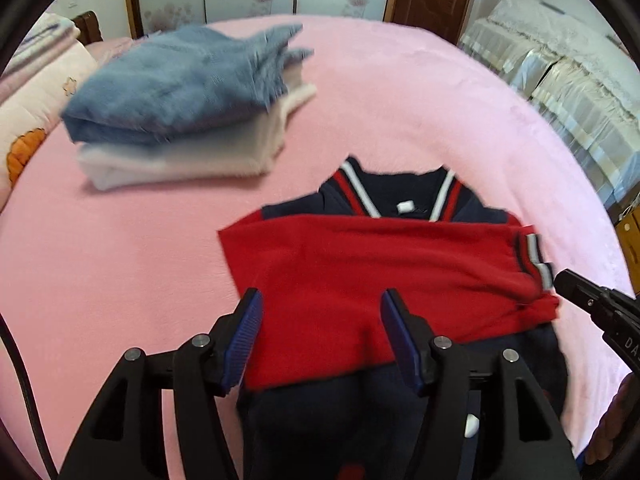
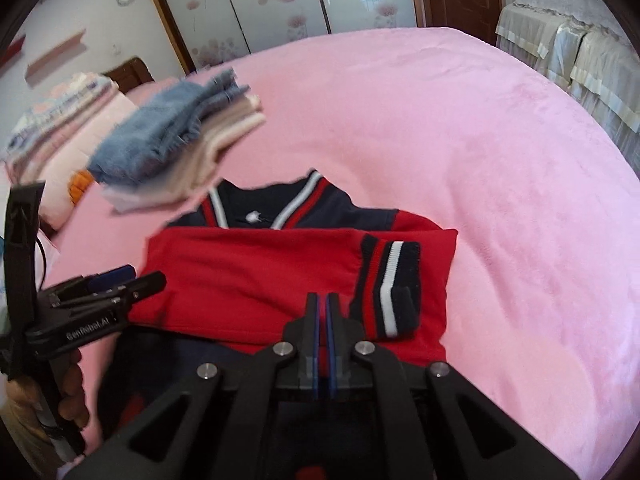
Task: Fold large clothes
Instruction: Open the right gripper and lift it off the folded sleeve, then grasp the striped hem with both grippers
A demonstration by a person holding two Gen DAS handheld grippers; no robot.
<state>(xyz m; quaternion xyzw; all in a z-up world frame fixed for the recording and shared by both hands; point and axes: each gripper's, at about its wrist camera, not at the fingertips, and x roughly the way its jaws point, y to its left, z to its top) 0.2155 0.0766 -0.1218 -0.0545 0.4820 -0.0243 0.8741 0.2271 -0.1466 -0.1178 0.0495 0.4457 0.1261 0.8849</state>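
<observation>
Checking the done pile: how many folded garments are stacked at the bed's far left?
2 visible: a folded blue denim garment on top, a folded white knit garment beneath it. Blur may hide thinner layers between them.

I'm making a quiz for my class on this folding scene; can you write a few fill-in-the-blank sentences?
1. The red and navy jacket lies on a ___ blanket.
2. The left gripper is ___.
3. The right gripper is ___.
4. Atop the folded pile lies a ___ garment.

Missing words: pink; open; shut; blue
</observation>
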